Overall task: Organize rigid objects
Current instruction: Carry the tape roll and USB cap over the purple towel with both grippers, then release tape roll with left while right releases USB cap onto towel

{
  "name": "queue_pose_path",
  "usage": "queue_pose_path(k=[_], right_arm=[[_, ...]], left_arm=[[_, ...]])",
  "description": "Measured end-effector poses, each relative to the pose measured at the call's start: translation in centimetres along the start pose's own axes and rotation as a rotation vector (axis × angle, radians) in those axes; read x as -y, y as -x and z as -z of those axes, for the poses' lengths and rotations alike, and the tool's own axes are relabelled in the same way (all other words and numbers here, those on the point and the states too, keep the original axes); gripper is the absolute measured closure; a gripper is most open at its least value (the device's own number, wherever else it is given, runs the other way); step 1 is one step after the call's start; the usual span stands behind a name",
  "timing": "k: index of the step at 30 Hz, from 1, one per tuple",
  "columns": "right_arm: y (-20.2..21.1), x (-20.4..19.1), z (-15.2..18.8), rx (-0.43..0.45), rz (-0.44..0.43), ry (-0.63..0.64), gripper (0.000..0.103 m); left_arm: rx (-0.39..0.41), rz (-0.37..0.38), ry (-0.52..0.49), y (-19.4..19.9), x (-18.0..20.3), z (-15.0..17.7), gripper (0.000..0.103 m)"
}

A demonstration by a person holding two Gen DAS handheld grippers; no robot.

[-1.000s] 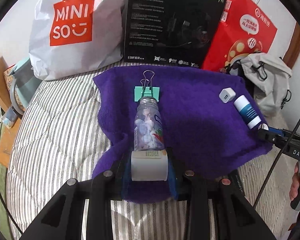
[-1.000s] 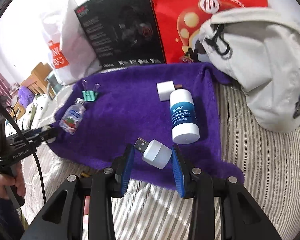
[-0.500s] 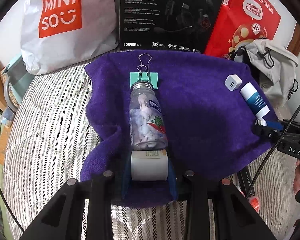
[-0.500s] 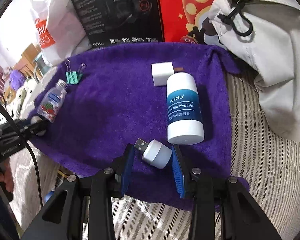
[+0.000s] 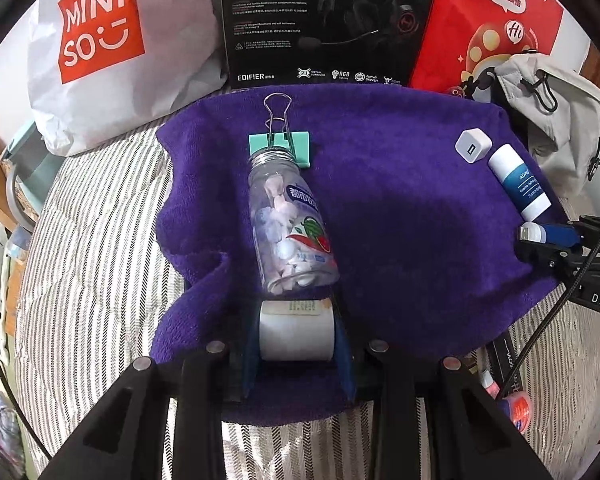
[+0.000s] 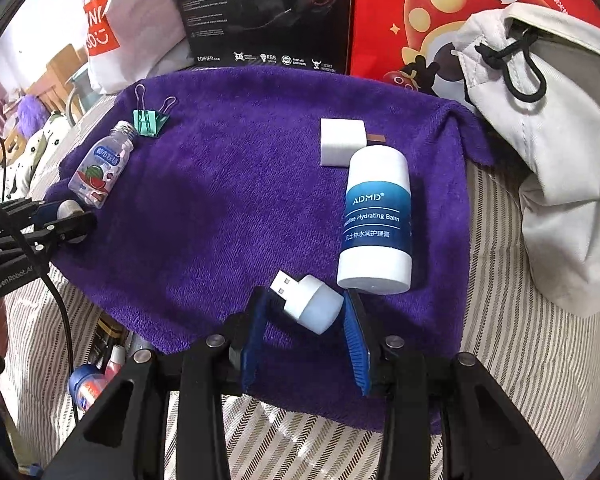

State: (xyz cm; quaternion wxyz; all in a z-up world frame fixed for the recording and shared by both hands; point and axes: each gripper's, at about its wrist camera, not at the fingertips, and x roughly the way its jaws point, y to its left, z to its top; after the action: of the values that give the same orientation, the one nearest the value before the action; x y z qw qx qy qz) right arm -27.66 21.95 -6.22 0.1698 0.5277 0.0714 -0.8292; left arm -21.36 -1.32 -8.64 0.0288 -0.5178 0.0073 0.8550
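Towel (image 5: 400, 216) lay spread on the striped bedding (image 5: 96, 264), with a shopping bag (image 5: 112, 44), headset box (image 5: 324, 20) and gift bag (image 5: 488, 24) standing behind it. On its left part: binder clip (image 5: 280, 142), candy bottle (image 5: 290, 224) touching in front, white roll (image 5: 296, 334) nearest. On its right part: charger cube (image 6: 342, 142), balm tube (image 6: 376, 220), USB plug light (image 6: 310, 306), in the same order; backpack (image 6: 548, 152) lay beside.

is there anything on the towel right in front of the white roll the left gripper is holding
Yes. The clear candy bottle lies on its side directly ahead of the white roll, nearly touching it, with the green binder clip at its far end.
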Motion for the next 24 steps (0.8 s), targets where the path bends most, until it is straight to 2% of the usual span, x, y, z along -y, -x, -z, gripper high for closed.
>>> queue_pose_path(k=[3,7,10,11,14,16,18,20,24], right_arm=[[0.0,0.2,0.0,-0.008,-0.018,-0.008,0.063],[0.3,0.9,0.2,-0.025,-0.042,-0.035,0.056],[0.8,1.7,0.7,-0.027,-0.043,-0.076,0.048],[1.1,1.8,1.0,-0.022,-0.051,-0.085,0.048],[2.3,2.0,1.7,0.000,-0.060,-0.103,0.048],[3.1,1.8,2.1,0.017,-0.049,-0.109,0.048],[4.2,1.8,2.7,0.035,-0.032,-0.121,0.043],[4.8,1.6,3.1,0.047,-0.025,-0.124,0.033],[5.9,0.9,4.6,0.064,-0.005,-0.123,0.029]], left_arm=[[-0.006,0.018,0.004,0.1,-0.2,0.0,0.071],[-0.006,0.069,0.019,0.4,-0.4,0.2,0.066],[-0.002,0.074,0.022,0.9,-0.4,0.4,0.058],[0.001,0.072,0.024,1.2,-0.5,0.4,0.054],[0.015,0.093,0.045,2.1,-0.6,0.8,0.049],[0.027,0.092,0.053,2.9,-0.5,1.1,0.041],[0.047,0.085,0.048,3.7,-0.2,1.5,0.029],[0.060,0.088,0.042,4.4,0.2,1.9,0.029],[0.073,0.089,0.026,5.3,1.4,3.1,0.024]])
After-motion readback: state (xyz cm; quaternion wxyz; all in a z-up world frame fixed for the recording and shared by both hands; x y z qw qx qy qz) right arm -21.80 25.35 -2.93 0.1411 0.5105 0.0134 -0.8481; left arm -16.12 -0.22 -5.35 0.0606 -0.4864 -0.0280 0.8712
